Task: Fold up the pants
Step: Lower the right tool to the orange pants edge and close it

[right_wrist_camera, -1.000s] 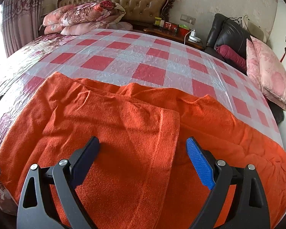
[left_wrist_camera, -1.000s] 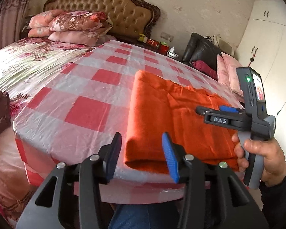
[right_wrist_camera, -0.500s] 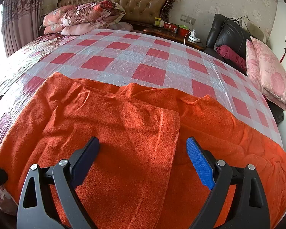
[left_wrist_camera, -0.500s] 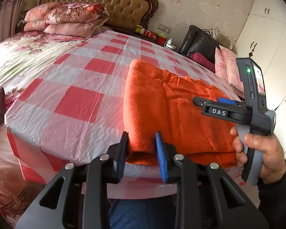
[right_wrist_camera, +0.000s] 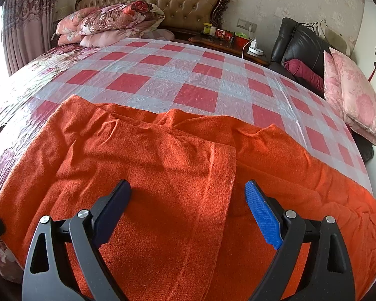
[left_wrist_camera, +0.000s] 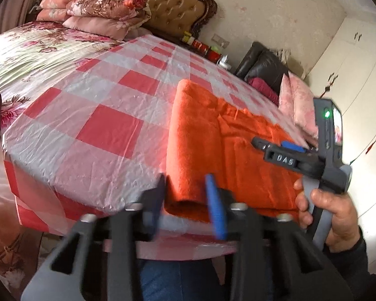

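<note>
My left tool is clamped down on the near left corner of the orange pants — both fingers pinch the rolled fold right at the bed's edge, with cloth bunched between them. That view is a bit blurry, so I can't say how many layers are in there. The pants lie spread flat on the red-and-white checked plastic sheet that covers the bed, along the near side, with one layer folded over the other.

My right tool is wide open, fingers well apart, hanging over the middle of the pants with the hemmed edge of the top layer running between them — looks like it's just above the fabric and gripping nothing. From the left camera you can see my right hand wrapped round the handle, over the right part of the cloth.
</note>
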`<state>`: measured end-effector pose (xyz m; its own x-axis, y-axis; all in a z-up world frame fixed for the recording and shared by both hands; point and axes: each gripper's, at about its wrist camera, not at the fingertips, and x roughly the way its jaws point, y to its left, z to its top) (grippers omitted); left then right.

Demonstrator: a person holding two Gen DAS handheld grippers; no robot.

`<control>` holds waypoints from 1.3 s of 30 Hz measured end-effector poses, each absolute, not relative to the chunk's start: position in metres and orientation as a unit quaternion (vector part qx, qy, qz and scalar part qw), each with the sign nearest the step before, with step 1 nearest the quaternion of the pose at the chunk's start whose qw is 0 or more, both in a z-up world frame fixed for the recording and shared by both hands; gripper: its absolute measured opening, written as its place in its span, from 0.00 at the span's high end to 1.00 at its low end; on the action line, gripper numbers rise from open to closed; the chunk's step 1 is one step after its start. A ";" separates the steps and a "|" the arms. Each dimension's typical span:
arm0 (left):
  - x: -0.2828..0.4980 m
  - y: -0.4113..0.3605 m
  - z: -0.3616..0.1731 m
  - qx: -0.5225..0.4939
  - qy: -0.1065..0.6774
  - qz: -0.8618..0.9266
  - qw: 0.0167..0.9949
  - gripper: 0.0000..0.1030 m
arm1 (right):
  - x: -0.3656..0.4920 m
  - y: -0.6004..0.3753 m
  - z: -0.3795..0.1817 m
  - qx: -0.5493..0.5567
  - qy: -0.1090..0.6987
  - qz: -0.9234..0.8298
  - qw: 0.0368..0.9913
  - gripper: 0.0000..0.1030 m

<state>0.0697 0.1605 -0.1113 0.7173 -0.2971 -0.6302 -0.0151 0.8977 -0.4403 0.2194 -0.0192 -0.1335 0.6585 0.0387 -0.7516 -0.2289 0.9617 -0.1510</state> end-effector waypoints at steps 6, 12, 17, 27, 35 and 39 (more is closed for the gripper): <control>0.073 0.142 -0.107 -0.149 0.378 -0.049 0.913 0.84 | 0.219 -0.017 -0.129 -0.125 0.405 0.066 0.903 0.16; 0.073 0.134 -0.105 -0.120 0.377 -0.031 0.918 0.87 | 0.223 0.039 -0.067 -0.114 0.412 0.197 0.882 0.23; 0.075 0.126 -0.104 -0.092 0.378 -0.016 0.921 0.88 | 0.254 0.122 -0.064 -0.183 0.467 0.256 0.826 0.25; 0.075 0.126 -0.106 -0.087 0.378 -0.016 0.921 0.88 | 0.295 0.157 -0.117 -0.194 0.542 0.214 0.789 0.42; 0.075 0.125 -0.107 -0.085 0.375 -0.014 0.923 0.88 | 0.301 0.153 -0.121 -0.192 0.535 0.197 0.799 0.71; 0.074 0.123 -0.106 -0.082 0.373 -0.012 0.924 0.88 | 0.302 0.150 -0.121 -0.184 0.537 0.200 0.799 0.77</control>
<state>0.0741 0.1226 -0.1064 0.7210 -0.0834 -0.6879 -0.0395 0.9862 -0.1609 0.3022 0.1502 -0.1208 0.3436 0.1227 -0.9311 -0.5177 0.8519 -0.0788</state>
